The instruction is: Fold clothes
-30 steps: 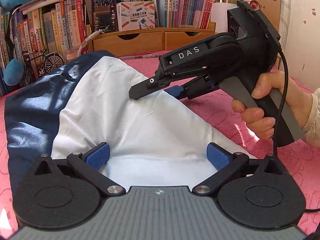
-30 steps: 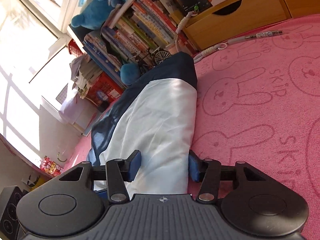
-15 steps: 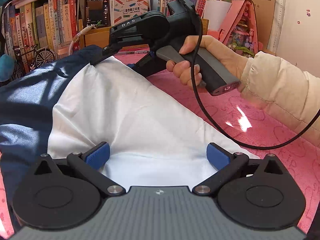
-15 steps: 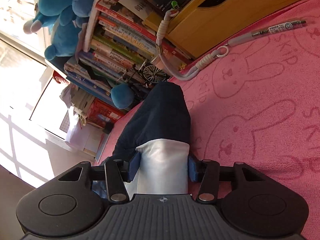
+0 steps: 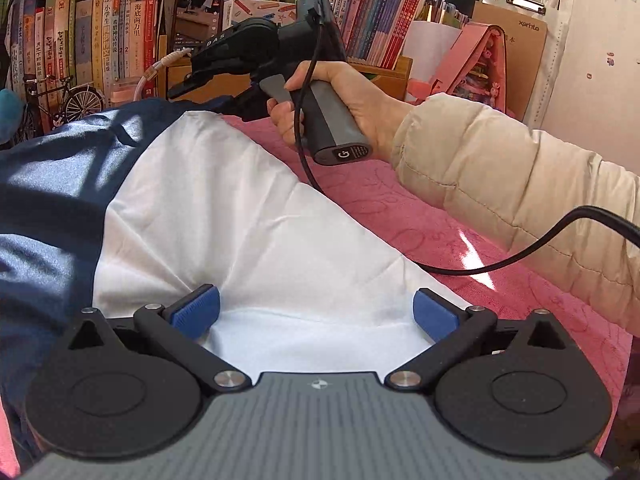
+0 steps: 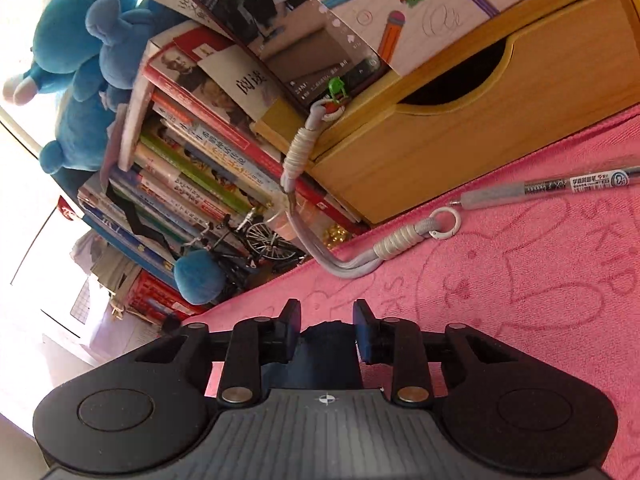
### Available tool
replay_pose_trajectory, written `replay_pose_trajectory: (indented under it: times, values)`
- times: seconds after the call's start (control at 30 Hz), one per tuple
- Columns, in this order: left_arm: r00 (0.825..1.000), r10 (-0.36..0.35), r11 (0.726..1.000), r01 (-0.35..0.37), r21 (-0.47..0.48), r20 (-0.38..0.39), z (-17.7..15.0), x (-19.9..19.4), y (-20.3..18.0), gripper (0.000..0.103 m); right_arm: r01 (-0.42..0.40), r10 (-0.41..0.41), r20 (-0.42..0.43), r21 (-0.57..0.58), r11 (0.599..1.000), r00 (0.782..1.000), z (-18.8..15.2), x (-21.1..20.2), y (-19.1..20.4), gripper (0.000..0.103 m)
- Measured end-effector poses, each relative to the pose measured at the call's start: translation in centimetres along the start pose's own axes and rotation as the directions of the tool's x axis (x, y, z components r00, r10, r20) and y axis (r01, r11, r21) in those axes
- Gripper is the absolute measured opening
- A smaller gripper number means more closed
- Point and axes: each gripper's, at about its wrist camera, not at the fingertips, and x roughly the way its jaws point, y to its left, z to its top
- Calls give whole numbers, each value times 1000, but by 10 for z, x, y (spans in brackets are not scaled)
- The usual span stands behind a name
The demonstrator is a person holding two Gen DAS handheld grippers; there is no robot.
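Garment (image 5: 224, 216): a white panel bordered by navy sleeves with a smooth sheen, lying on the pink towel (image 5: 440, 232) that covers the desk. The fabric is creased near the left gripper (image 5: 316, 314), whose blue ribbed pads stand wide apart over the white hem, pressing nothing. The right gripper (image 6: 326, 320) sits at the garment's far end, near the wooden drawer box (image 6: 460, 140). A navy fold lies between its fingers; the jaws stand part open, and whether the pads press the cloth cannot be told. A hand (image 5: 340, 100) in a cream quilted sleeve holds it. The towel carries embossed rabbit outlines. A pen (image 6: 552, 188) and a corded ring (image 6: 444, 222) lie along the back edge; the right side is open.
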Motion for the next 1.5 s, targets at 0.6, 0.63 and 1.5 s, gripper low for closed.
replay_pose_trajectory:
  times: [0.6,0.63,1.5]
  values:
    - [994,104,992,-103,70,-11,-5,-1,-15,103,424,-338,258,-592,685,905,-247,-241,112,103]
    - [993,119,990,-117,77,-11,-7,-4,-17,103,434,-348,262,-595,676,900,-258,-243,111,103]
    - [940,341,933,-340,-118,-9,-68,-112,34,103,438,-334,286,-655,616,898,-314,-209,113,103]
